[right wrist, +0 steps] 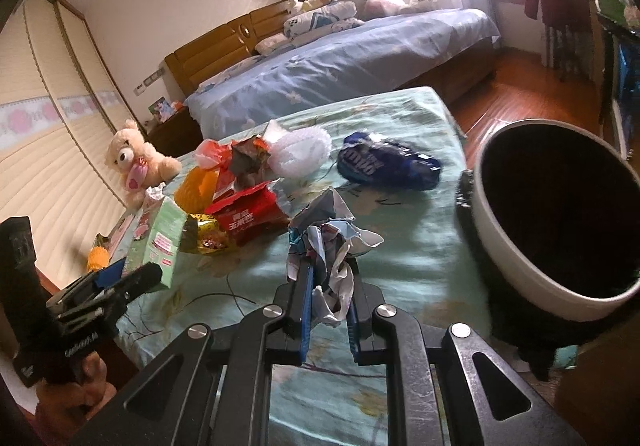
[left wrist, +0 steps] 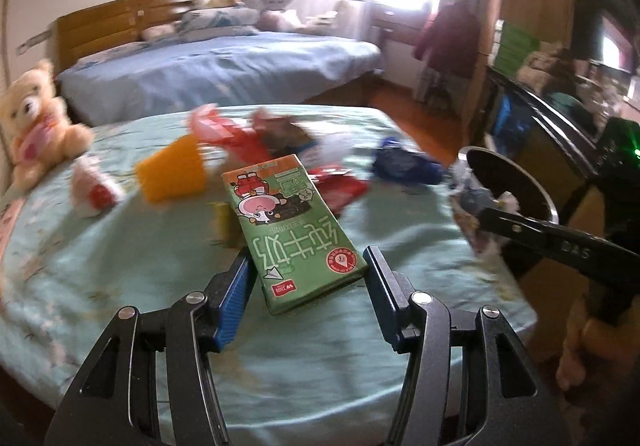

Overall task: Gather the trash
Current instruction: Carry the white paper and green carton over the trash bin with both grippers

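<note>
Carrying is the step in hand: the right tongs (right wrist: 330,288) are clenched on a crumpled paper wad (right wrist: 332,246), with the white bin (right wrist: 516,246) just to their right, so the next move calls for swinging over its dark mouth and letting go. The left tongs (left wrist: 306,274) hold a green milk carton (left wrist: 290,226) between their pads. Beyond both lie a red wrapper (right wrist: 244,214), a blue packet (right wrist: 384,164) and a teddy bear (right wrist: 134,162) on the floral-clothed counter (right wrist: 408,246); farther off, a blue bed (right wrist: 360,62) under a bright window.
</note>
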